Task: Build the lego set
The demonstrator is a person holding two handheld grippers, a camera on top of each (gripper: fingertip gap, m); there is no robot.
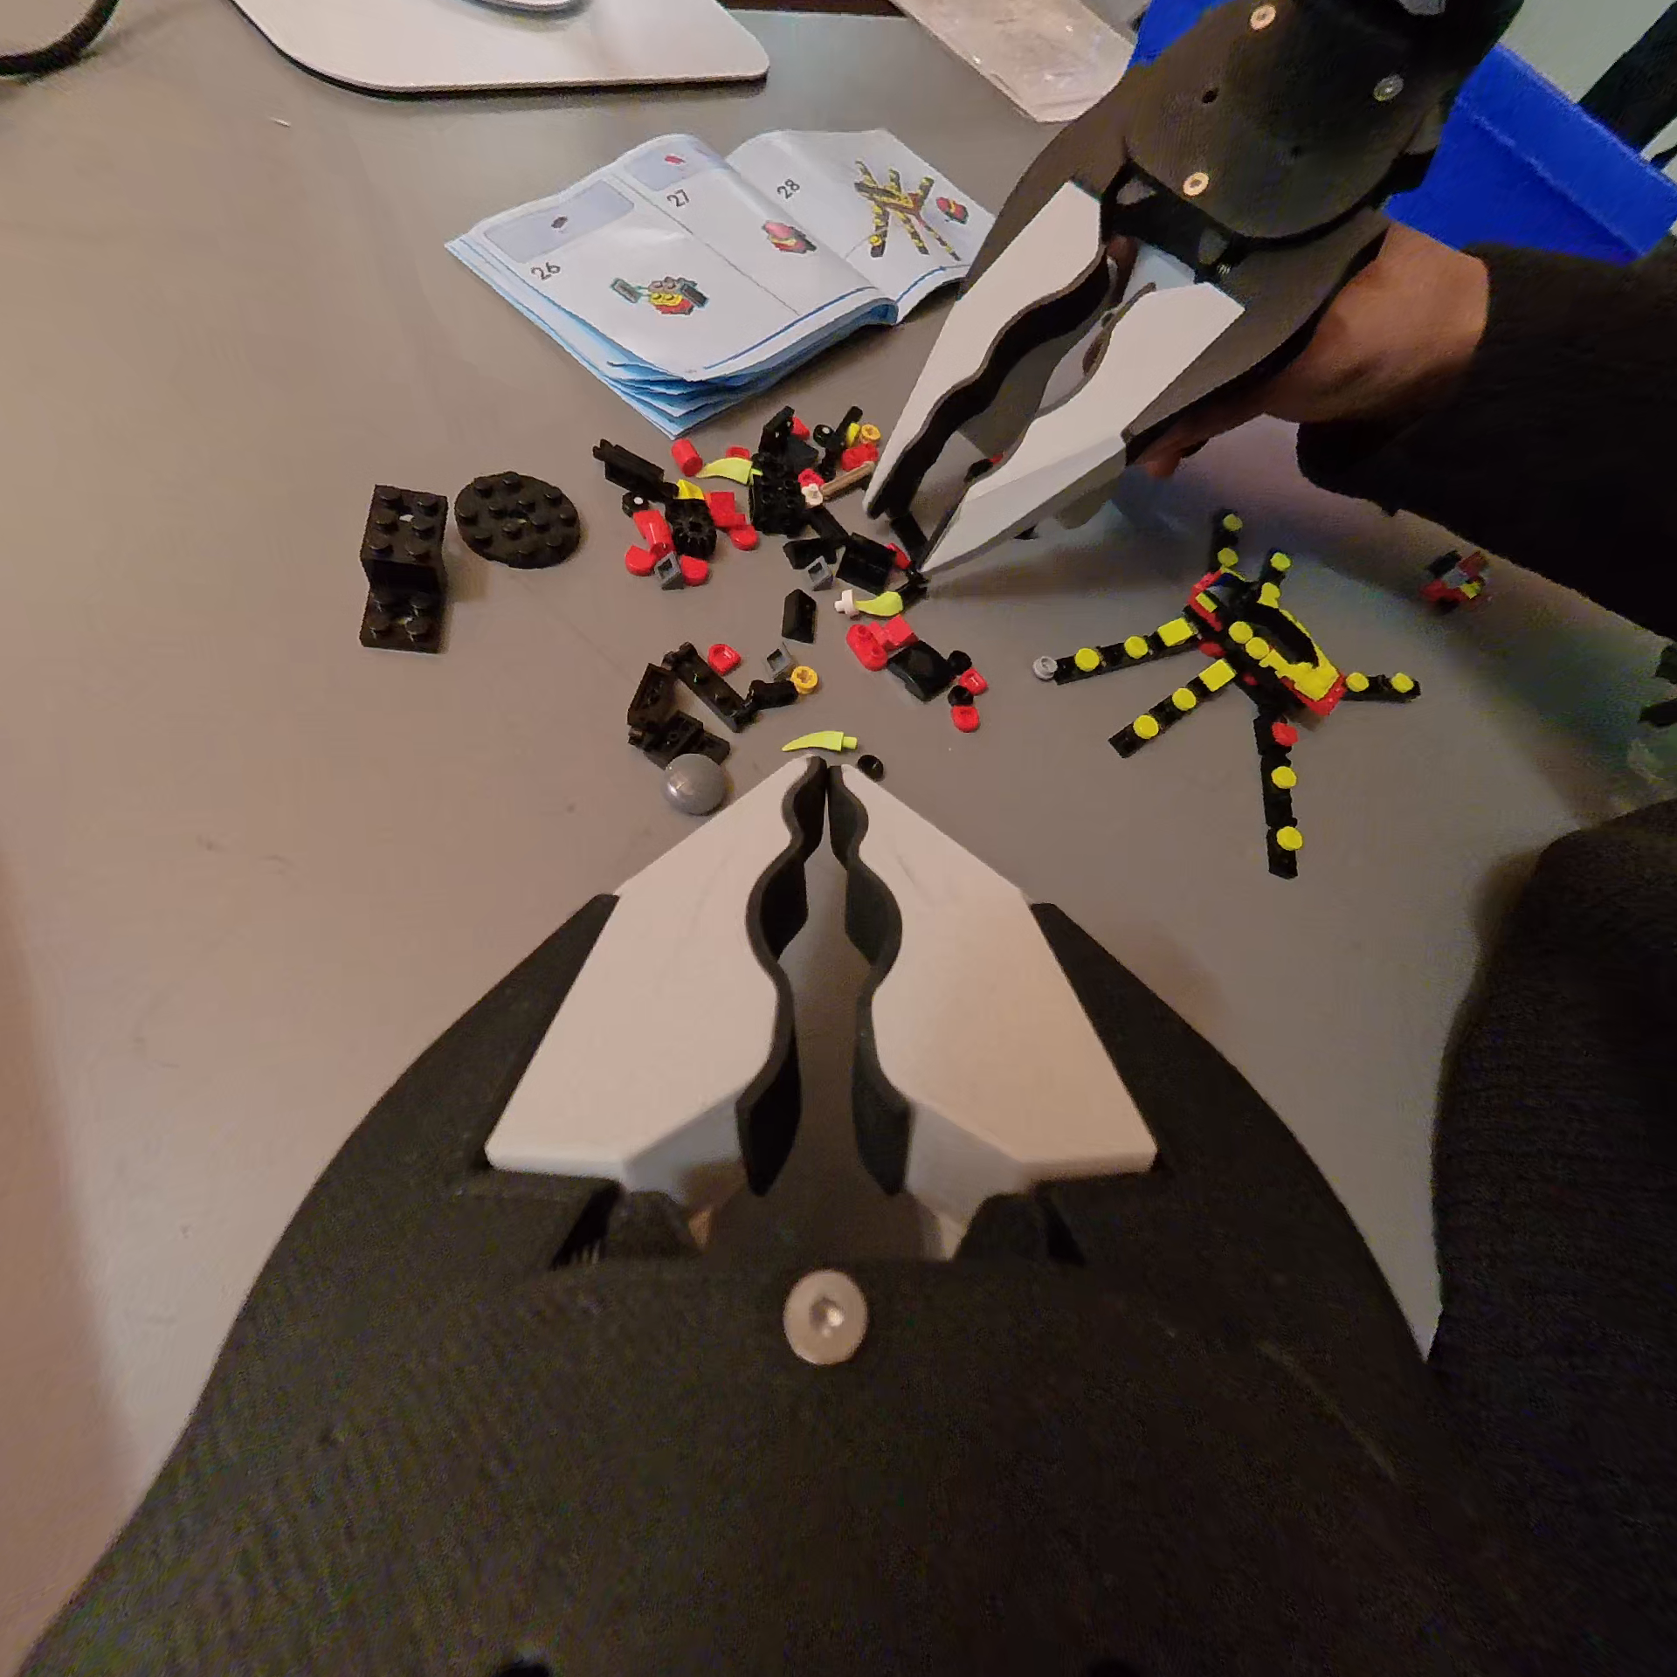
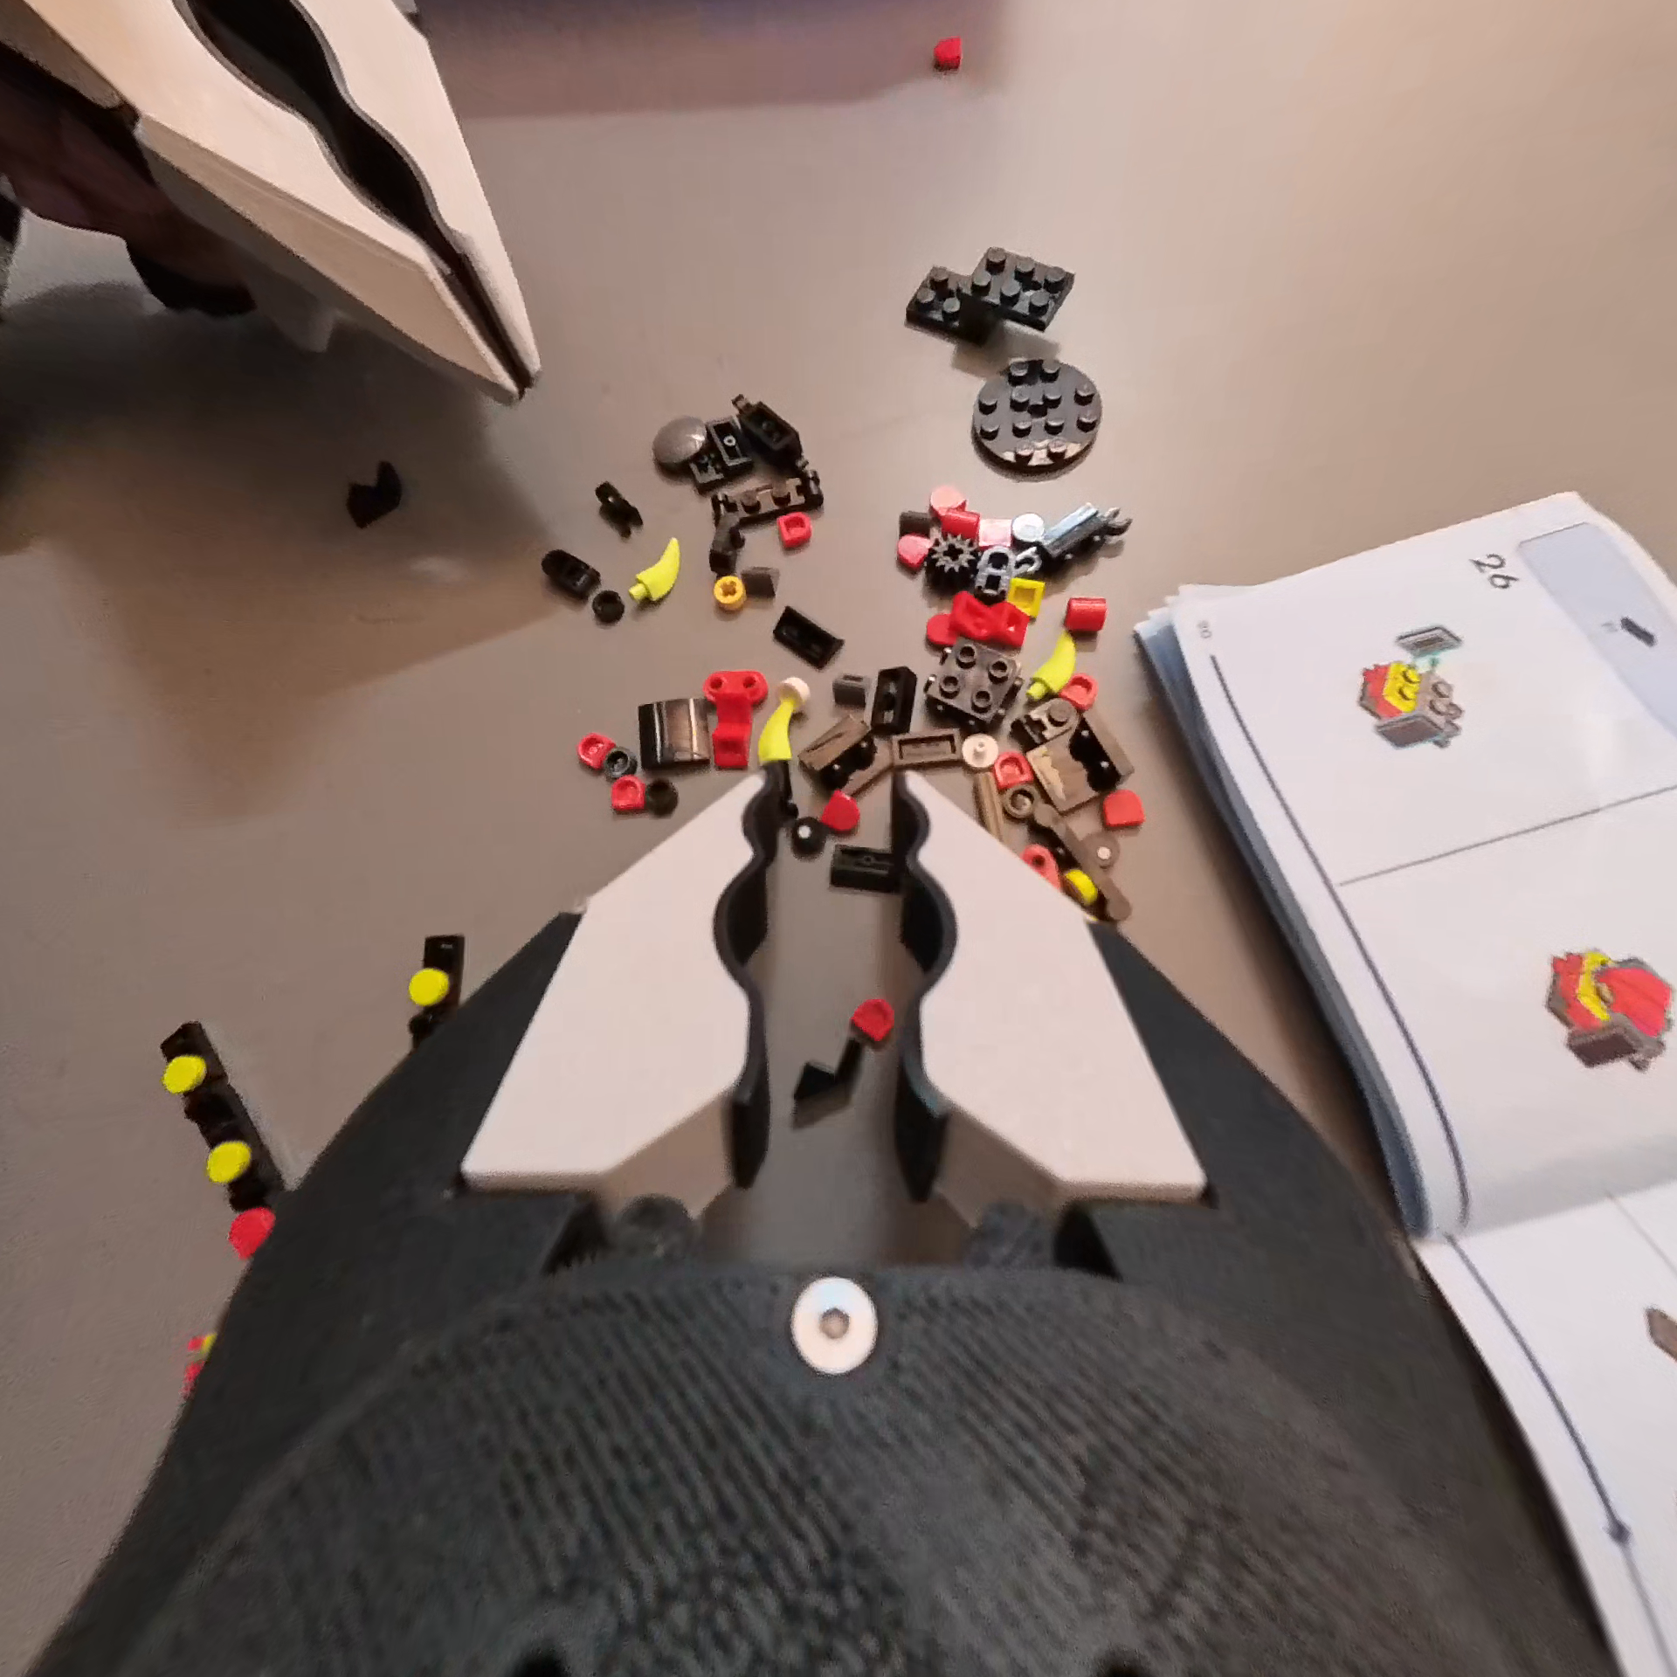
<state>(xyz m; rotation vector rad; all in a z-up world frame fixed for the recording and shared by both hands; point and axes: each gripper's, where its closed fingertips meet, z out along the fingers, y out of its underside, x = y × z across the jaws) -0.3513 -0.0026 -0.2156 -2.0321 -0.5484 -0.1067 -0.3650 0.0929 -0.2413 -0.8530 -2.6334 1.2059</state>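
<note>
Your right gripper (image 2: 830, 789), jaws parted, noses into the loose bricks (image 2: 871, 653) on the table (image 2: 272, 726); your left gripper (image 1: 828, 771) hangs clenched, empty.

loose pieces (image 1: 780, 581) on table (image 1: 227, 817), booklet (image 1: 717, 263) behind

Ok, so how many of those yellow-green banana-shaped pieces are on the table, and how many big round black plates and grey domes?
Yellow-green banana-shaped pieces: 3
Big round black plate: 1
Grey dome: 1
Total: 5
</note>
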